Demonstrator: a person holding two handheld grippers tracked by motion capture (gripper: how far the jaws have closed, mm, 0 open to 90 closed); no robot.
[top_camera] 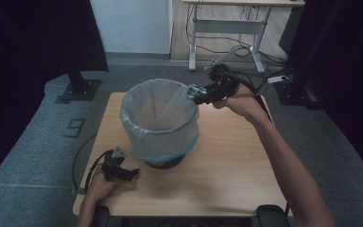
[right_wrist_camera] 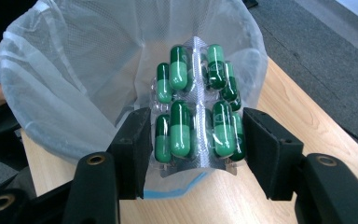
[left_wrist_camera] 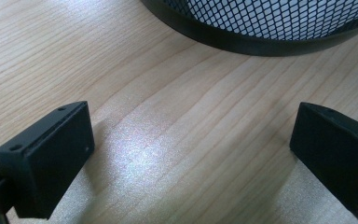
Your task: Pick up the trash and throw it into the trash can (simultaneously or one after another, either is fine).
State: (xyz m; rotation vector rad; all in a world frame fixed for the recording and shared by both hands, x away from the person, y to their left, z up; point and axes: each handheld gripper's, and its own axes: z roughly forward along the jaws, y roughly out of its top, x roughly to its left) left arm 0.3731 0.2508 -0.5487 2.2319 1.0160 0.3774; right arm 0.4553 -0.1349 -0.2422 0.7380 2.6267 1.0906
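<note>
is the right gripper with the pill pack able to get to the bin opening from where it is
Probably yes. The right gripper, shut on the blister pack, sits at the rim of the lined bin, whose mouth is open with nothing across it. The left gripper rests low on the table, out of the way.

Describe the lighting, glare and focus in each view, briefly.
High view: dim and soft, with dark corners around the light wooden table. Left gripper view: a pale patch of glare on the wood between the open jaws; black mesh bin base sharp. Right gripper view: bright; green capsule blister pack crisp, its foil glinting; white bin liner slightly soft.
</note>
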